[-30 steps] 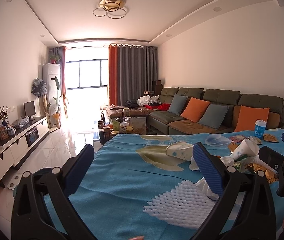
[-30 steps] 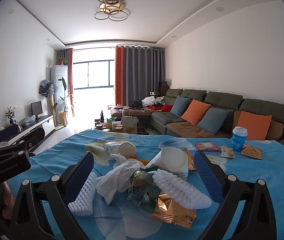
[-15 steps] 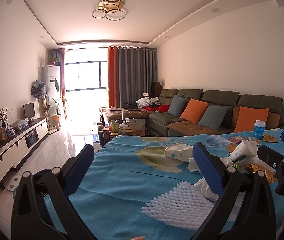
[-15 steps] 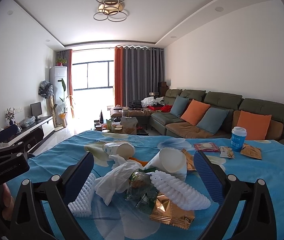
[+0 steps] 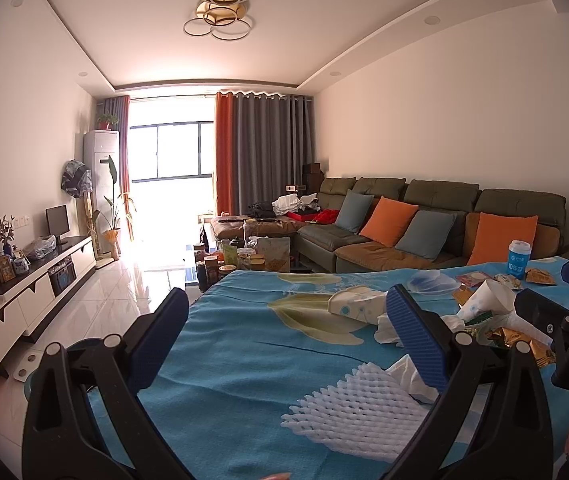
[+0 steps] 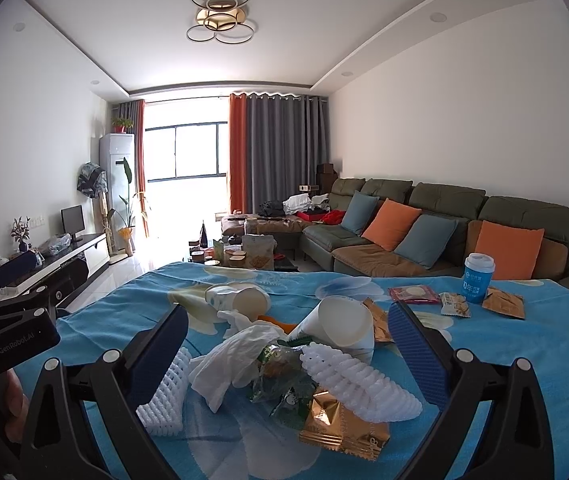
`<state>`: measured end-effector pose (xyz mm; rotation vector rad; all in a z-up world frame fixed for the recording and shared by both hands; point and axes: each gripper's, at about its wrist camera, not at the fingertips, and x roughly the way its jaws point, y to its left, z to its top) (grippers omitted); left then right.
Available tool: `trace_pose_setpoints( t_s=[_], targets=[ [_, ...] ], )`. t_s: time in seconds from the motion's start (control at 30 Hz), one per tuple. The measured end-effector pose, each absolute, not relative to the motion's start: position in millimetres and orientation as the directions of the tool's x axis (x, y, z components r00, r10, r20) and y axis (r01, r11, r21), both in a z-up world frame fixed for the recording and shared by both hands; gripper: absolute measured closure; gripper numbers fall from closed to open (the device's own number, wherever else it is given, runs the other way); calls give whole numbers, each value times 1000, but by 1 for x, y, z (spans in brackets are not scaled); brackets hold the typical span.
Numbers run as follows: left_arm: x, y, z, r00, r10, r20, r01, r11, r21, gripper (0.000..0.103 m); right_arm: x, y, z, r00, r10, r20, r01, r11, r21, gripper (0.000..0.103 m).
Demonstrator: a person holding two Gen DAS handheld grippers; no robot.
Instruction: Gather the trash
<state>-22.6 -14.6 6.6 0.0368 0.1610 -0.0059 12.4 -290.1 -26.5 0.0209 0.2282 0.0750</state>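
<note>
Trash lies in a pile on the blue floral tablecloth (image 6: 96, 328): a white foam net (image 6: 358, 382), a crumpled tissue (image 6: 232, 360), a gold wrapper (image 6: 342, 430), a green wrapper (image 6: 280, 376), and two tipped paper cups (image 6: 344, 326) (image 6: 240, 300). My right gripper (image 6: 288, 348) is open above the pile. My left gripper (image 5: 284, 340) is open over the cloth, with another foam net (image 5: 360, 412) by its right finger. The tipped cup also shows in the left wrist view (image 5: 354, 306).
A blue lidded cup (image 6: 477, 278) stands at the far right with small snack packets (image 6: 412, 294) near it. A sofa (image 6: 444, 224) lies beyond the table. A TV cabinet (image 5: 24, 292) lines the left wall. A cluttered coffee table (image 5: 244, 256) stands behind the table.
Both grippers have risen and shifted only slightly; the trash pile has not moved and both stay open.
</note>
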Motion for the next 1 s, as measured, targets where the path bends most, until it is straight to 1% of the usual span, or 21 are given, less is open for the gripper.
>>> trace_pose_setpoints(
  t_s=[1.0],
  targets=[
    [-24,-13,4,985,-13,-170,18,1000,25,6,12,-288,-28,971,80,-227,-74,997,33,6]
  ],
)
